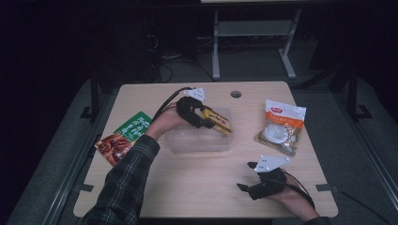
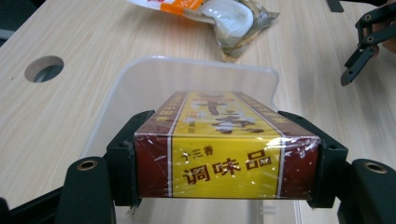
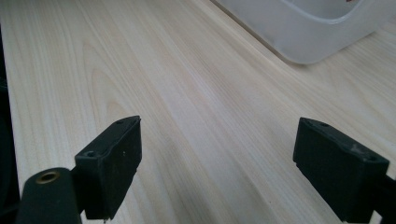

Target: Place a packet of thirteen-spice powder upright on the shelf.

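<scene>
While your left gripper clamps the seasoning box above the clear plastic tub, your right gripper rests wide open, holding nothing.

Bare worktop lies open in front of the clear tub. A white pouch blocks its right. A green packet crowds its left.
</scene>
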The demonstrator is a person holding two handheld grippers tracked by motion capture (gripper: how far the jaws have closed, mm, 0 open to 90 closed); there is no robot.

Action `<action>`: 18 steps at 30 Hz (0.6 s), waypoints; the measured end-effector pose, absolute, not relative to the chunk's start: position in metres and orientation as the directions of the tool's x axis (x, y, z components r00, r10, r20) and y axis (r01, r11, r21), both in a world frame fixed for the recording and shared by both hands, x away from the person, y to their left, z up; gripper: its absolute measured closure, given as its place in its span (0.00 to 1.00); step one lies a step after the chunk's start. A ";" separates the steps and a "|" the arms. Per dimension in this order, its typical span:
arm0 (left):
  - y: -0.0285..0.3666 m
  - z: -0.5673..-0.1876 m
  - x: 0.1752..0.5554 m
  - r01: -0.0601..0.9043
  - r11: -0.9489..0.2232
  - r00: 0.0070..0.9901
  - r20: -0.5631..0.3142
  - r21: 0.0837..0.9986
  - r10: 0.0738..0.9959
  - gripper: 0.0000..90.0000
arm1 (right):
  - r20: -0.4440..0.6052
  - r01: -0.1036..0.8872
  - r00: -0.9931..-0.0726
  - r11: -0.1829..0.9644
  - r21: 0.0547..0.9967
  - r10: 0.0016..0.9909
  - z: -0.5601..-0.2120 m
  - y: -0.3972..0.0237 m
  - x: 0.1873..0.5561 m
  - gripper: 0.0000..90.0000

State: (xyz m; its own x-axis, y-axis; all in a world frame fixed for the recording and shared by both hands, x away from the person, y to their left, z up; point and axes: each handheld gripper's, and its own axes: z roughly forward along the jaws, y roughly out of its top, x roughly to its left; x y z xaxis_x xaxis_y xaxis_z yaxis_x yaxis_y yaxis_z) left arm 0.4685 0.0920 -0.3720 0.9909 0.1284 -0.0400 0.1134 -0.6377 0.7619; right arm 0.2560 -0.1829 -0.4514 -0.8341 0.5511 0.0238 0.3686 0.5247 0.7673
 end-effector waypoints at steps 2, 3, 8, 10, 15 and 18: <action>0.089 -0.371 0.470 0.106 -0.637 0.992 -0.034 0.764 0.125 0.34 | 0.026 0.371 -0.833 0.523 0.767 0.553 -0.451 -0.183 0.256 0.17; 0.087 -0.370 0.470 0.108 -0.632 0.991 -0.035 0.767 0.127 0.34 | 0.025 0.370 -0.833 0.523 0.768 0.552 -0.451 -0.183 0.256 0.17; 0.078 -0.369 0.472 0.110 -0.623 0.991 -0.038 0.775 0.128 0.34 | 0.025 0.369 -0.836 0.527 0.765 0.548 -0.452 -0.182 0.256 0.17; 0.074 -0.370 0.472 0.112 -0.619 0.991 -0.041 0.777 0.128 0.34 | 0.027 0.371 -0.835 0.525 0.766 0.550 -0.451 -0.182 0.256 0.17; 0.066 -0.373 0.475 0.119 -0.606 0.990 -0.051 0.787 0.128 0.33 | 0.024 0.364 -0.839 0.527 0.767 0.544 -0.452 -0.182 0.257 0.17; 0.060 -0.375 0.475 0.123 -0.609 0.990 -0.057 0.783 0.127 0.33 | 0.023 0.359 -0.841 0.527 0.770 0.541 -0.452 -0.182 0.257 0.17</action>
